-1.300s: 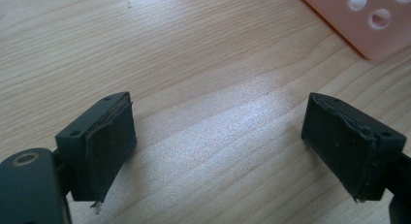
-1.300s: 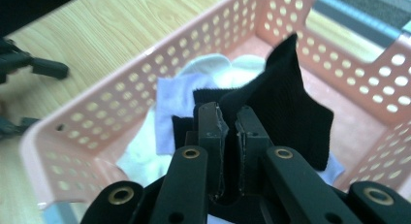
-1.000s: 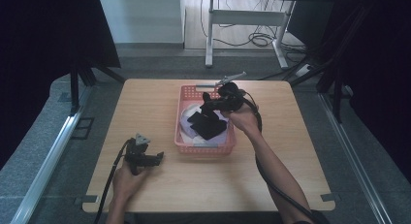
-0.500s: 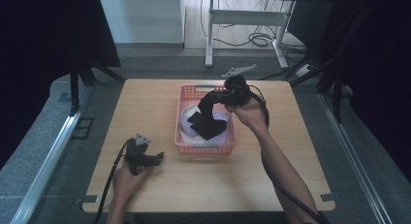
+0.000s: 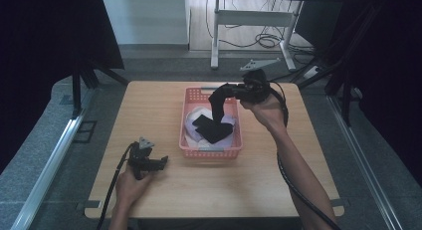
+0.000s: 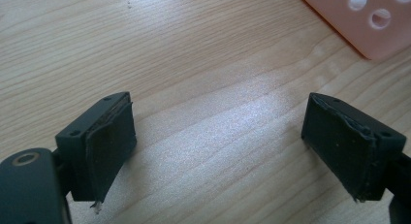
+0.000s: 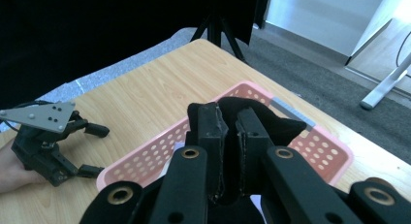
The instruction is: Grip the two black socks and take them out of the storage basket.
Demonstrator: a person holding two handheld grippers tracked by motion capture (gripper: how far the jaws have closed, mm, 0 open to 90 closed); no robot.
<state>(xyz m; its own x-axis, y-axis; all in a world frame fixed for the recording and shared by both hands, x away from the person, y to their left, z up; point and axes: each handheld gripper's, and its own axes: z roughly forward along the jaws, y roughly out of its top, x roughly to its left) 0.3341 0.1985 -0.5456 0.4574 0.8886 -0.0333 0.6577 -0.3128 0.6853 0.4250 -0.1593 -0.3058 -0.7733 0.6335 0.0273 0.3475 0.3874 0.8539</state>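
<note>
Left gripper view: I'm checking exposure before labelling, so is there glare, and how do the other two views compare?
Left gripper view: a pale sheen on the table between the open gripper's pads, everything sharp. High view: dark surroundings, evenly lit tabletop. Right gripper view: bluish cast, black cloth lacks detail, bright upper right corner.

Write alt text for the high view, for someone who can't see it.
The right gripper holds a black cloth raised above a pink basket on a wooden table, its lower end draped over pale laundry inside. The left gripper rests open near the table's front left.
</note>
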